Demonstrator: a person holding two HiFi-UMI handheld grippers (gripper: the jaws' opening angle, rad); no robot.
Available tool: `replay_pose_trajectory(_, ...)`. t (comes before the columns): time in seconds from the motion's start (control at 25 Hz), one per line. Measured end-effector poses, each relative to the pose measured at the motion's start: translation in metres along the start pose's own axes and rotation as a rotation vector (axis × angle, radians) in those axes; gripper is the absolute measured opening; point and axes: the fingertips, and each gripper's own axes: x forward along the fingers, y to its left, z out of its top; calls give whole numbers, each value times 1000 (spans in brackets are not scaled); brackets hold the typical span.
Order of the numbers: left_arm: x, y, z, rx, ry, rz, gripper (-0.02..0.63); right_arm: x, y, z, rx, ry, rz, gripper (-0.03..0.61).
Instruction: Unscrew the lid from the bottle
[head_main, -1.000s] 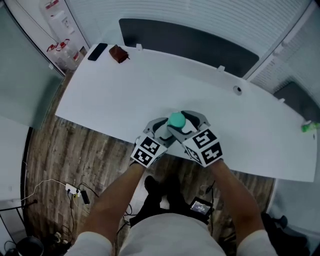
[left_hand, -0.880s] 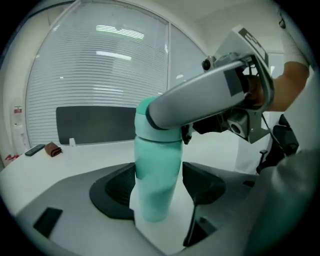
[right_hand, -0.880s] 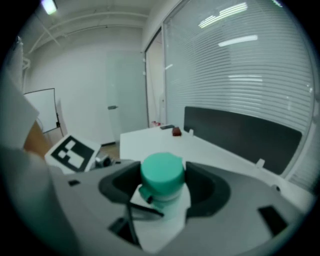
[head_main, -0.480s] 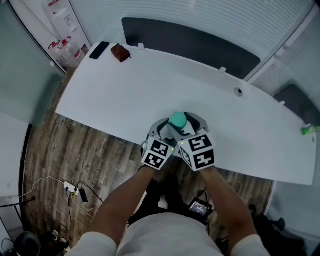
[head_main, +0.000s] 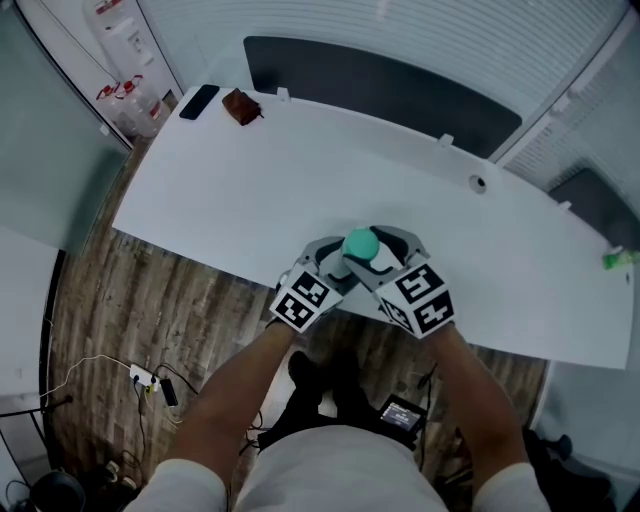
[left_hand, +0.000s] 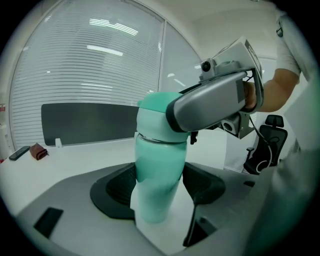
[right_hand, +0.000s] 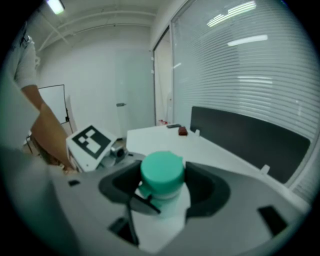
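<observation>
Outward swings the right gripper (right_hand: 161, 184), jaws pinching the teal lid (right_hand: 161, 170). Head view shows just that cap at the table (head_main: 240, 190)'s near edge; left gripper view reveals the left gripper (left_hand: 157, 190) clamping the bottle (left_hand: 155, 162) by its body.

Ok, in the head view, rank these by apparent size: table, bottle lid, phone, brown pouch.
1. The table, by far the largest.
2. The lid, though it sits nearer the camera, so this is unsure.
3. The brown pouch and the phone look about alike, so I won't rank them.
</observation>
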Motion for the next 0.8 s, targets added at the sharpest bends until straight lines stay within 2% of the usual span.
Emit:
replay_pose_trajectory(0.16,0,-2,0,1,3,-25,299,0,0,-1,8,-5,-1,288)
replay_pose_trajectory(0.68,0,-1,-1,-16,6,-3,299,-1,-1,1,27,-23,-62,287)
replay_pose_trajectory(0.8,0,-3,-1,-17,8,0,299,-7,-1,6,47,-56,-72,288)
